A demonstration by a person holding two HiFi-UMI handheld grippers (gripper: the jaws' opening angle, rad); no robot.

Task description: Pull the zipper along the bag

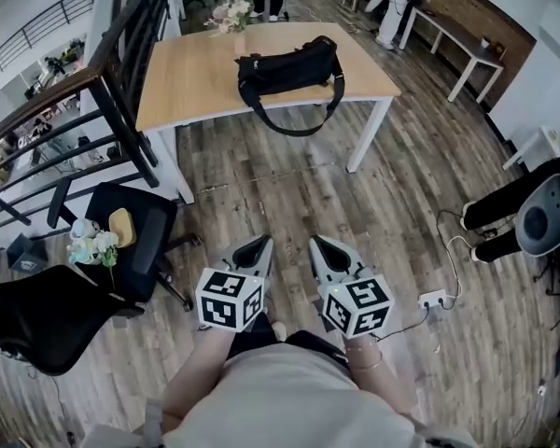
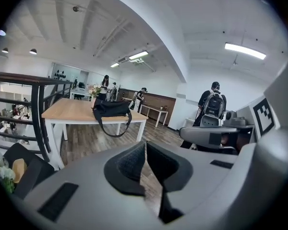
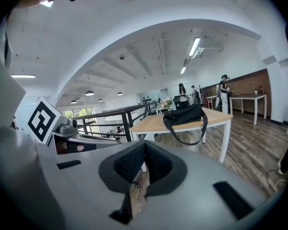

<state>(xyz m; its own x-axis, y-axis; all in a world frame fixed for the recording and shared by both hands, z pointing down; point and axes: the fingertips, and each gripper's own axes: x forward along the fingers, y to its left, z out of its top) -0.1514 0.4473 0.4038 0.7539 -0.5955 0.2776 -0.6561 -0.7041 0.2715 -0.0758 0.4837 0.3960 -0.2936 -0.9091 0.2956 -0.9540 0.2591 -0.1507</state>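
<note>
left gripper (image 1: 258, 247): clamped shut, nothing in it, low centre of the head view | right gripper (image 1: 321, 248): same, pinched closed on air, just beside it | bag (image 1: 289, 68): black, sat on the table (image 1: 187, 82) up top centre, well apart from both, strap (image 1: 294, 131) drooping over the near edge | chair (image 1: 135, 236): black, lower left

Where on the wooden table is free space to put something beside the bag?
The widest bare patch is the left half of the table, between the duffel bag and the edge by the railing. A narrow strip remains right of the bag. Crowded: the front edge near the bag, where its strap hangs over, and the far edge by the flowers.
</note>
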